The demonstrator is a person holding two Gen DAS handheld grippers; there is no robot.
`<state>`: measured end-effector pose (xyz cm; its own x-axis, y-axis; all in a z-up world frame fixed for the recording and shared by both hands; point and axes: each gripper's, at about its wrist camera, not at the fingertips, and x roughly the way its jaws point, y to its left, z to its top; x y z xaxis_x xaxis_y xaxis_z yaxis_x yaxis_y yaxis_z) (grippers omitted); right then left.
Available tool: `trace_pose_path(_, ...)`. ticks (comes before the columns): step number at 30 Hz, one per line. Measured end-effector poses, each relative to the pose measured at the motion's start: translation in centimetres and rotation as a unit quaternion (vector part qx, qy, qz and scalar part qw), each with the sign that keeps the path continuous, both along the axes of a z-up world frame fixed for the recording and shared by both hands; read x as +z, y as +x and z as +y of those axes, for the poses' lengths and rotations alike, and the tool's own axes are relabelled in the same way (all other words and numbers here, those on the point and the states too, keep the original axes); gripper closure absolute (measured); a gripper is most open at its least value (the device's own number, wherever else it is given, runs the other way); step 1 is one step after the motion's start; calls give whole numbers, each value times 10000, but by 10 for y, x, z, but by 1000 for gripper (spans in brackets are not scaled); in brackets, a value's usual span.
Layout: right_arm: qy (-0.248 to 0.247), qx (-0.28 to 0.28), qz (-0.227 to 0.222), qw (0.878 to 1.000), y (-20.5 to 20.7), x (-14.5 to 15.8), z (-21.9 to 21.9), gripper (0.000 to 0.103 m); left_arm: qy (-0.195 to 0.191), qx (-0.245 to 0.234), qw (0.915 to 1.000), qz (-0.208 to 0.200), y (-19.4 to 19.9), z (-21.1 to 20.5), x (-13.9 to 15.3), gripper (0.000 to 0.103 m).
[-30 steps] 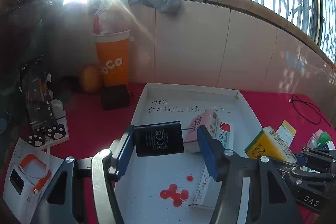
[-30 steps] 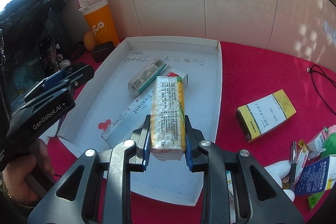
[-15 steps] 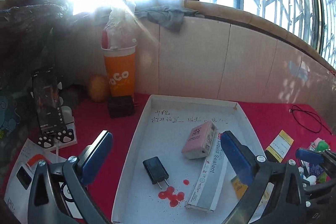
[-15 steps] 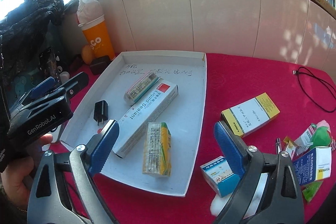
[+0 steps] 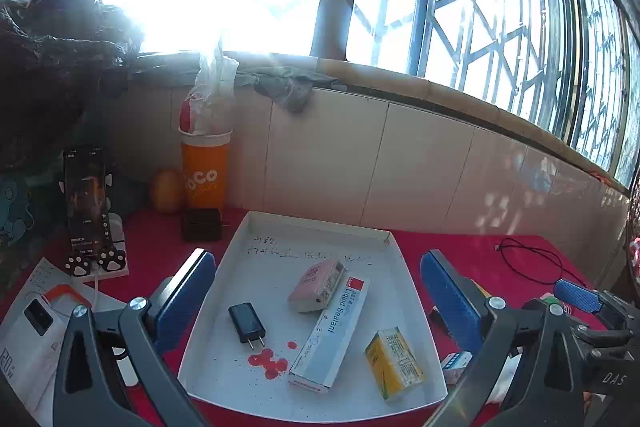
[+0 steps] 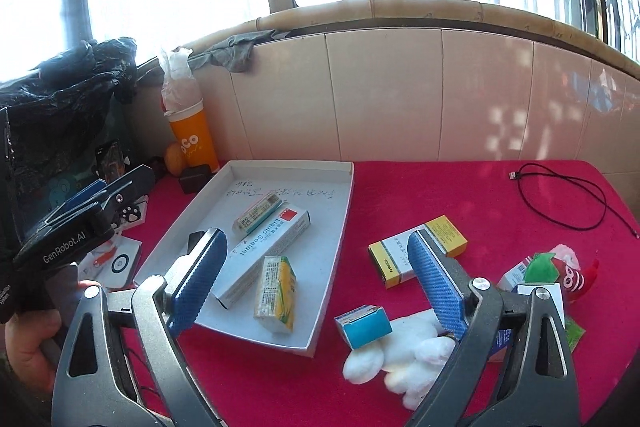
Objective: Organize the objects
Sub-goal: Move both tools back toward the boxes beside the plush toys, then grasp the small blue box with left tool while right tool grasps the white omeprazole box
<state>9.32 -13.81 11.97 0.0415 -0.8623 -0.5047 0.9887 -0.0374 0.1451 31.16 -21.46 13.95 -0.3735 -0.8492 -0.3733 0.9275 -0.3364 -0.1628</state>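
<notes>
A white tray point(image 5: 320, 225) point(image 6: 340, 203) on the red table holds a black charger plug point(image 5: 247, 321), a pink box point(image 5: 318, 285), a long Liquid Sealant box point(image 5: 332, 331) point(image 6: 266, 249) and a yellow-green box point(image 5: 394, 363) point(image 6: 277, 291). My left gripper point(image 5: 318, 281) is open and empty, raised above the tray's near side. My right gripper point(image 6: 316, 267) is open and empty, above the tray's right edge. Right of the tray lie a yellow-white box point(image 6: 416, 251), a small blue box point(image 6: 363, 325) and a white plush toy point(image 6: 400, 359).
An orange cup point(image 5: 204, 171), an orange fruit point(image 5: 167, 191) and a dark block point(image 5: 201, 225) stand at the back left. A phone on a stand point(image 5: 86, 199) is left of the tray. A black cable point(image 6: 560, 199) and a red-green toy point(image 6: 560, 271) lie at the right.
Both grippers opened and pulled back upward. The left one let the black charger plug go into the tray; the right one let the yellow-green box go into the tray.
</notes>
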Motion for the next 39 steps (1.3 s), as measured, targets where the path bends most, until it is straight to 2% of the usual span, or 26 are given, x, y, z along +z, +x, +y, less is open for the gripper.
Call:
trace_pose_path(2, -73, -128, -64, 9999, -13, 2, 9, 10, -19, -224, 9997, -17, -11, 9, 0, 0)
trace_pose_path(6, -172, -559, -289, 9979, -56, 0, 33, 10, 11, -800, 9962, -351, -45, 21, -11, 0)
trace_pose_path(14, 54, -1629, -962, 9819, -161, -32, 78, 10, 587, -1872, 9736, -1168, -115, 38, -63, 0)
trace_pose_path(21, 339, -2157, -1440, 9652, -213, -69, 103, 10, 622, -2078, 9625, -1630, -145, 41, -84, 0)
trace_pose_path(25, 343, -2151, -1512, 9642, -220, -75, 107, 10, 533, -2124, 9554, -1979, -161, 34, -89, 0)
trace_pose_path(30, 506, -1805, -1368, 9727, -213, -81, 93, 10, 440, -2259, 9443, -2354, -180, 33, -98, 0)
trace_pose_path(34, 677, -1396, -1003, 9828, -186, -86, 67, 10, 396, -2314, 9387, -2524, -189, 31, -102, 0)
trace_pose_path(39, 919, -1221, -177, 9881, -145, -92, 28, 10, 369, -2367, 9351, -2610, -191, 29, -102, 0)
